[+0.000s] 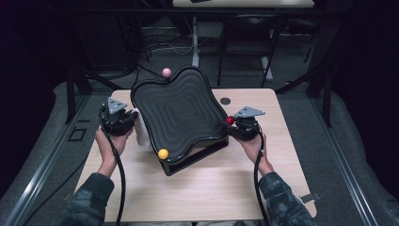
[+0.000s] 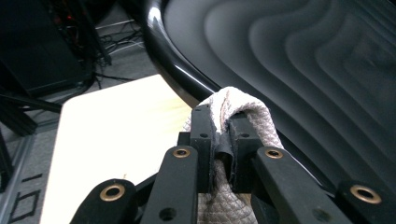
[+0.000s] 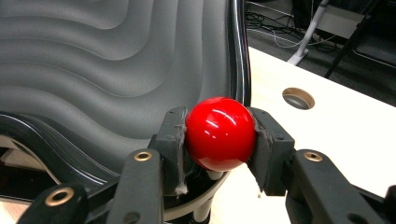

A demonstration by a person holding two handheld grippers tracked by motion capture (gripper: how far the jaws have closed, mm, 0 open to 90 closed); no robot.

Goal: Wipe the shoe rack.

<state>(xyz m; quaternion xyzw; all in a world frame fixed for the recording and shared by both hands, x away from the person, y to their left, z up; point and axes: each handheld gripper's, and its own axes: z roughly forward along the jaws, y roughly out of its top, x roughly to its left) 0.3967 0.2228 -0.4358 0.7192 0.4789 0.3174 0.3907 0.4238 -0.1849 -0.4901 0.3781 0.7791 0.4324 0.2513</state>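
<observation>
A black tray [image 1: 179, 113] with a wavy, stepped surface and a glossy rim sits tilted on a dark stand in the middle of a pale wooden table [image 1: 211, 188]. No brand, label or writing can be read on the tray, the balls, the cloth or the grippers.

The left gripper [image 1: 123, 121] is at the tray's left edge. In the left gripper view its jaws are closed tight on a white quilted cloth [image 2: 243, 105], which bulges up over the jaw tips and touches the tray's rim [image 2: 173, 60]. In the high view the cloth [image 1: 141, 134] hangs between that gripper and the tray.

The right gripper [image 1: 231, 121] is at the tray's right edge and clamps a red ball [image 1: 229, 120]. The right gripper view shows the red ball [image 3: 219, 133] pinched between both jaws, just beside the tray's rim, on a pale stem below it.

A yellow ball [image 1: 163, 154] sits at the tray's near corner, and a pink ball [image 1: 166, 71] at its far edge. A round hole [image 1: 225, 100] is in the table beyond the right gripper.
</observation>
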